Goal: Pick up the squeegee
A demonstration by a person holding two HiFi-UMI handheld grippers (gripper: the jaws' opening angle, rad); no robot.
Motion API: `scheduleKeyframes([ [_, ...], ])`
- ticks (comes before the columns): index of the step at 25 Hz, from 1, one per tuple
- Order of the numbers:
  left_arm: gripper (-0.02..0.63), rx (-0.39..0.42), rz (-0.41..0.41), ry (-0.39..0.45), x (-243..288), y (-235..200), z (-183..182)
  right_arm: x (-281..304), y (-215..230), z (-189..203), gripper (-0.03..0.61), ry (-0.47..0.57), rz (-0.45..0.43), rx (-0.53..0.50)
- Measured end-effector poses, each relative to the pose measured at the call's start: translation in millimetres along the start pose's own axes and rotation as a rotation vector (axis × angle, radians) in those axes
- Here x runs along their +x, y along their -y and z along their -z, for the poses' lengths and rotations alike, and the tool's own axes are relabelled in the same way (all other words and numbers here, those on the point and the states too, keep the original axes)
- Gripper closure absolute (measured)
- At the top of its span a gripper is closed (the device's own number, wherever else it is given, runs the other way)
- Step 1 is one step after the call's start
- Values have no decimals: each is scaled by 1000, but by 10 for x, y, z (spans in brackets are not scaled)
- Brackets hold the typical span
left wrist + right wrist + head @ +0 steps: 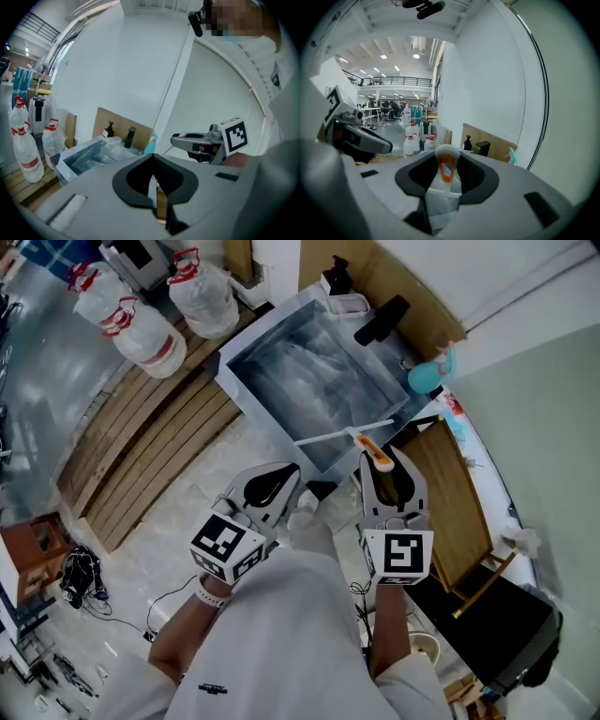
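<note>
1. The squeegee [360, 437] looks light: a slim white plastic handle with an orange insert, and a long thin blade bar across its far end. The plastic should be stiff and fairly smooth. The blade's edge is probably soft, though from here I cannot be sure.

2. The handle is the place to take it. It is narrow enough to sit between two fingers and is the thickest part. A grip on the blade bar would let the tool swing, and the long bar gives it some leverage to twist in a loose pinch.

3. The right gripper [386, 457] has it by that handle. In the right gripper view the fingers [474, 177] are closed in on either side of the squeegee [446, 169]. They pinch the white and orange handle just behind their tips.

4. The handle's rounded end pokes up between the fingertips, and the blade bar lies beyond and below them, crosswise to the fingers. It hangs free of everything, with the sink [246, 362] farther out past the fingertips.

5. The left gripper [289, 472] sits just beside the right one. Its fingers [176, 180] are pressed together at the tips, with nothing between them and nothing touching them.
</note>
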State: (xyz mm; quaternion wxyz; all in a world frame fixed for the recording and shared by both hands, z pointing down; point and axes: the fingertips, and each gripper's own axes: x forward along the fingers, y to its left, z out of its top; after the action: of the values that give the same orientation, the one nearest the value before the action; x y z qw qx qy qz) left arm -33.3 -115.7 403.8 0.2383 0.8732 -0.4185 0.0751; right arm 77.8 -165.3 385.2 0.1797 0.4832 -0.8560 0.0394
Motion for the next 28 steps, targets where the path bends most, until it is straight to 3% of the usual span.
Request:
scheduleKeyframes([
  [13,611,49,8,79,-225,61,-345,-322,-100,-296,457,61,48,27],
  [28,611,52,46,70,-162,43,-362,-370,-36,-248,457,59,98,60],
])
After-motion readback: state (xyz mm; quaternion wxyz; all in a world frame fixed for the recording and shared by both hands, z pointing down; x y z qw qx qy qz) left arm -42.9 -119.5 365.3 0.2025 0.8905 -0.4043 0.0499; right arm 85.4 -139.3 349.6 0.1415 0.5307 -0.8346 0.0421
